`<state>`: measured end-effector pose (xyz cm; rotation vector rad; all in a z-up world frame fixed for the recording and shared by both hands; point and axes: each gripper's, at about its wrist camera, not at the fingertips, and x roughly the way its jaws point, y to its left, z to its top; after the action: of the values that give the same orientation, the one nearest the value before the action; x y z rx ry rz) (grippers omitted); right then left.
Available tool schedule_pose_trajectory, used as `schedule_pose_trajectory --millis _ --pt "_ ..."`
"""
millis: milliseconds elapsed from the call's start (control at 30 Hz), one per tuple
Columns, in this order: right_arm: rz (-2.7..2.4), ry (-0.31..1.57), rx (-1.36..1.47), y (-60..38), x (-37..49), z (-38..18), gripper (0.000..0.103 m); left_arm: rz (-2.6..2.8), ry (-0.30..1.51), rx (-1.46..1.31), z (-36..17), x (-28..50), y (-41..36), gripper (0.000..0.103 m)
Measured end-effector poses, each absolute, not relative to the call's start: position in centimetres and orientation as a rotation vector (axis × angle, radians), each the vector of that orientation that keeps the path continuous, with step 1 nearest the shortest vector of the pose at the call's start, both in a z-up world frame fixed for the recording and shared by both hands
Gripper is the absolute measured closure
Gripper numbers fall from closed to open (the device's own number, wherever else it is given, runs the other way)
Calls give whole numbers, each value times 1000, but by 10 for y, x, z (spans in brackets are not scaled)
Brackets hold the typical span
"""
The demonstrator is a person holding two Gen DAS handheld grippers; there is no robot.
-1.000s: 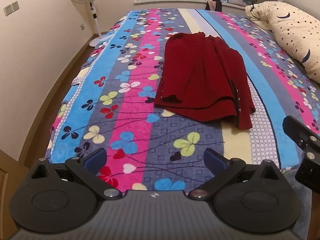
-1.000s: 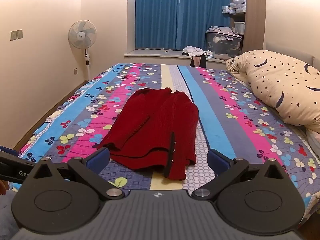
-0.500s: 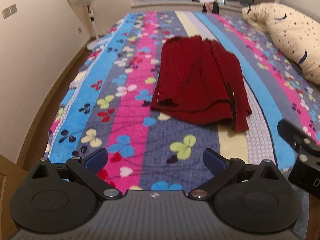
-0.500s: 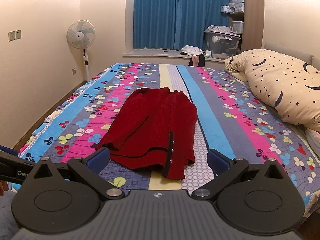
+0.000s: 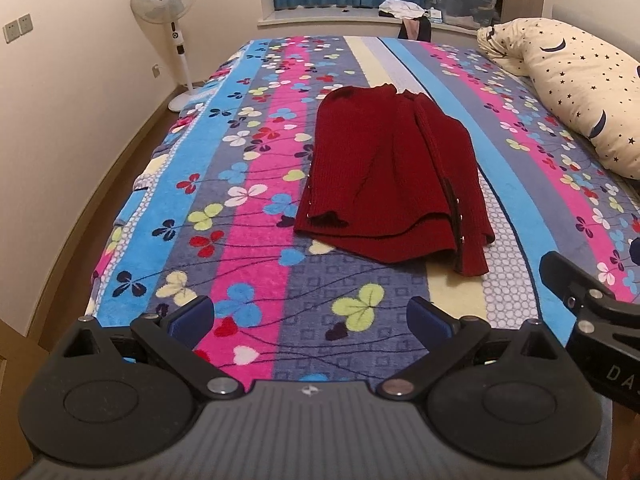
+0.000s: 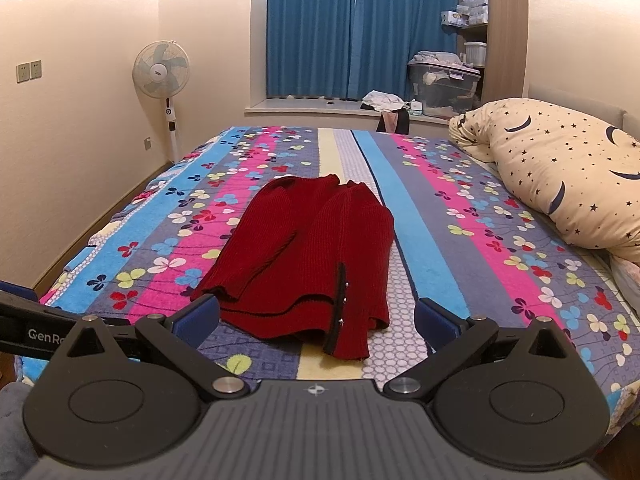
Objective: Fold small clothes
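A dark red knitted cardigan (image 5: 392, 176) lies on the bed, both sleeves folded in over its body, hem towards me. It also shows in the right wrist view (image 6: 308, 256). My left gripper (image 5: 310, 318) is open and empty, held above the bed's near edge, well short of the hem. My right gripper (image 6: 316, 320) is open and empty, just short of the hem. The right gripper's finger (image 5: 560, 276) shows at the right edge of the left wrist view.
The bed has a striped floral blanket (image 5: 260, 208). A star-patterned duvet roll (image 6: 568, 176) lies along the bed's right side. A standing fan (image 5: 164, 4) stands by the left wall. A window sill with a storage box (image 6: 444, 88) is behind the bed.
Both grippers have drawn back and tilted up a little, so the cardigan sits farther off and more of the room shows. The cardigan has not moved.
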<state>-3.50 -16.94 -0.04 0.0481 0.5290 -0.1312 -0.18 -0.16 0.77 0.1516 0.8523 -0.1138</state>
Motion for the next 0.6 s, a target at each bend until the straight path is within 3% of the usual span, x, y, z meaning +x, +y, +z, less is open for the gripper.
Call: schedule_pose_trajectory --millis 600 --pt "-134 530 52 -172 -35 -2 1 -128 857 158 7 -1 -2 0"
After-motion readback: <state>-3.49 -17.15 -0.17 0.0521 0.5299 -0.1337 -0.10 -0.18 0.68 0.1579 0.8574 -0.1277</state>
